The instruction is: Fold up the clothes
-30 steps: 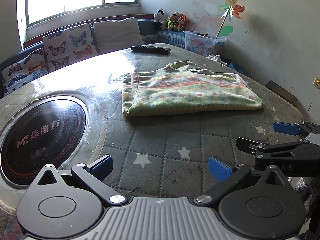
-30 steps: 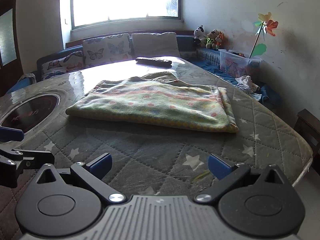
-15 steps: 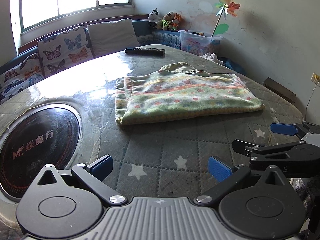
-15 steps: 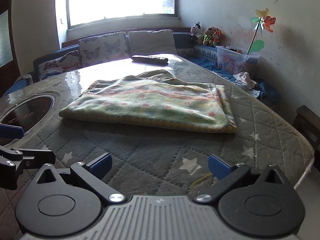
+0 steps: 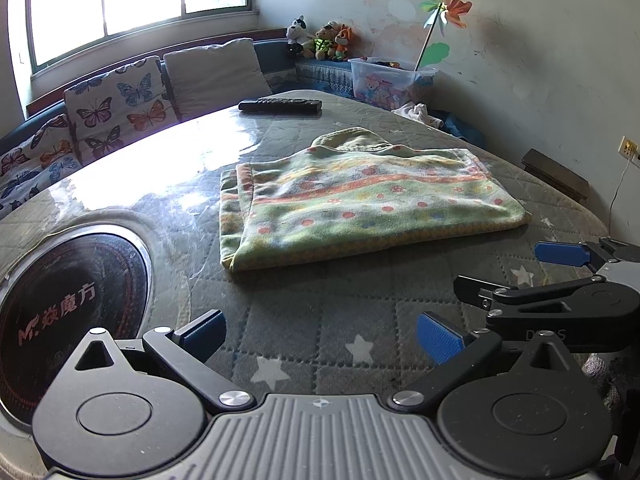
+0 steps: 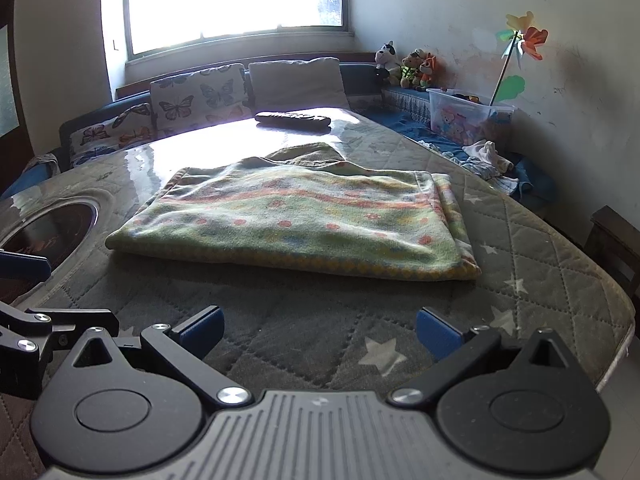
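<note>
A folded green fleece garment [image 5: 360, 204] with orange stripes and red dots lies flat on the quilted table cover [image 5: 320, 320]; in the right wrist view the same garment [image 6: 304, 224] fills the middle of the table. My left gripper [image 5: 320, 336] hovers open over the near table edge, short of the garment, with nothing between its blue pads. My right gripper [image 6: 318, 330] is likewise open and empty, a little back from the garment's near edge. The right gripper also shows at the right of the left wrist view [image 5: 560, 280].
A black remote control [image 5: 280, 105] lies at the far side of the table. A round black cooktop [image 5: 68, 312] is set into the table at left. Beyond are a sofa with butterfly cushions [image 5: 120, 108], plush toys [image 5: 320, 40], a plastic box [image 5: 390, 80] and a pinwheel [image 5: 444, 4].
Both grippers have drawn back slightly and shifted; the garment sits a little further off and has not moved on the table. Both stay open.
</note>
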Motion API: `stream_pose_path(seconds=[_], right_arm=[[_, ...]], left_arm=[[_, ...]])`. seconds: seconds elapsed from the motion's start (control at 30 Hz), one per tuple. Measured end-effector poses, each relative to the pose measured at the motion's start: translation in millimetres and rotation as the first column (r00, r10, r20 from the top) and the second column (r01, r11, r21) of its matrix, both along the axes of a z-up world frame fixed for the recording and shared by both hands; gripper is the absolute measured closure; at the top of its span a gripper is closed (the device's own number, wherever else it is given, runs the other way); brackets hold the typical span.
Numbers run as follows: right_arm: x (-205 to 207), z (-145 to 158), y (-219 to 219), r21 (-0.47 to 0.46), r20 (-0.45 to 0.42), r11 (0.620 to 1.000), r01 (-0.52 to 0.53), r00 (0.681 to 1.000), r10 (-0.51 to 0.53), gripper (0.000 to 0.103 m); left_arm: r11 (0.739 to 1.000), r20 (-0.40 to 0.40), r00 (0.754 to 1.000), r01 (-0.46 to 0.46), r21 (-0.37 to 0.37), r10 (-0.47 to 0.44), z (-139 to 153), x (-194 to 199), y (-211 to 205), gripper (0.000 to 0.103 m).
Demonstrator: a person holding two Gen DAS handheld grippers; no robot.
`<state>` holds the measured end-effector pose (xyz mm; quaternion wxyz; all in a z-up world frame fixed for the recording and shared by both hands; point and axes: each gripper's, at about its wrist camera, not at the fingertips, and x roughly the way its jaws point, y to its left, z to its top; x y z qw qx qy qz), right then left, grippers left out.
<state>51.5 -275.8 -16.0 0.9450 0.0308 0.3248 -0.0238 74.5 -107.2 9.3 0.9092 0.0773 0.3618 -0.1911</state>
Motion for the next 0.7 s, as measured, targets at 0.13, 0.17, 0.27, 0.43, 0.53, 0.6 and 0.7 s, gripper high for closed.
stream_pose_path(seconds=[0.13,0.17,0.27,0.43,0.53,0.6,0.7], right_arm=[[4,0,-1,0.003,-0.004,1.0,0.006,1.0,-0.006,0.0],[5,-1,-1,0.003,-0.005,1.0,0.008,1.0,-0.008,0.0],[7,-1,-2,0.003,-0.006,1.0,0.012,1.0,-0.012,0.0],[10,-1,-3,0.004,-0.008,1.0,0.018,1.0,-0.018,0.0],[12,0,-3,0.006,-0.007,1.0,0.02,1.0,-0.02,0.0],[12,0,-3,0.008,-0.006,1.0,0.02,1.0,-0.02,0.0],[14,0,-3,0.009,-0.005,1.0,0.02,1.0,-0.02,0.0]], left_arm=[[1.0,0.002,1.0,0.011,0.002,-0.011,1,4,-3,0.0],[1.0,0.003,1.0,0.012,0.002,-0.012,2,5,-3,0.0],[1.0,0.006,1.0,0.016,-0.001,-0.016,4,9,-4,0.0],[1.0,0.013,1.0,0.022,-0.001,-0.022,6,13,-5,0.0],[1.0,0.017,1.0,0.025,-0.001,-0.025,8,14,-6,0.0],[1.0,0.023,0.999,0.028,0.0,-0.028,8,15,-7,0.0],[0.999,0.027,0.999,0.035,-0.001,-0.035,9,15,-6,0.0]])
